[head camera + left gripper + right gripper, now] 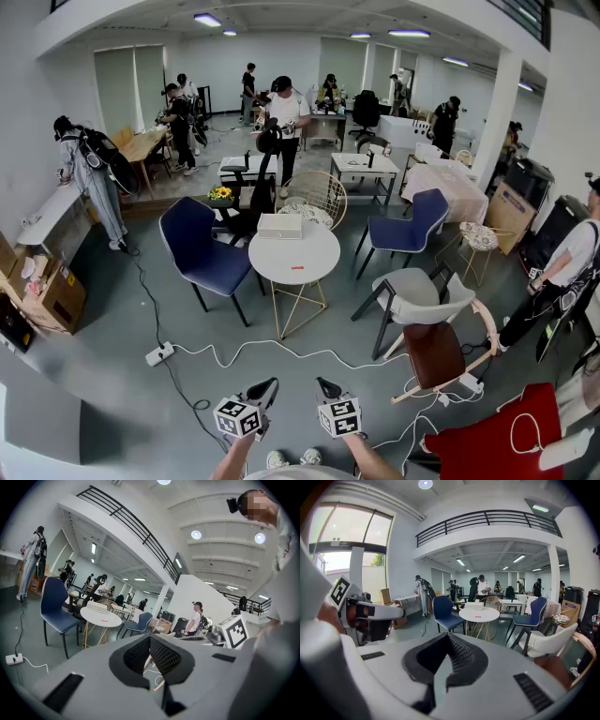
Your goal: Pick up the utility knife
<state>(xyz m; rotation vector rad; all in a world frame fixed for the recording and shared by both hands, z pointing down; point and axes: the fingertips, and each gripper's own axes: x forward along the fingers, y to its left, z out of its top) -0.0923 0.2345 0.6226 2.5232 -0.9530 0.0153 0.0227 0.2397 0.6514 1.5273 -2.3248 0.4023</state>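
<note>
The knife (297, 268) is seen only as a small, thin red sliver. It is laid flat on the round white table (281, 258), on the near half of the top and a little toward the head view's right. It is set well apart from the white box (279, 225) at the table's far side. Nothing is touching it. The same red mark is shown in both gripper views. Blade and handle cannot be told apart.
</note>
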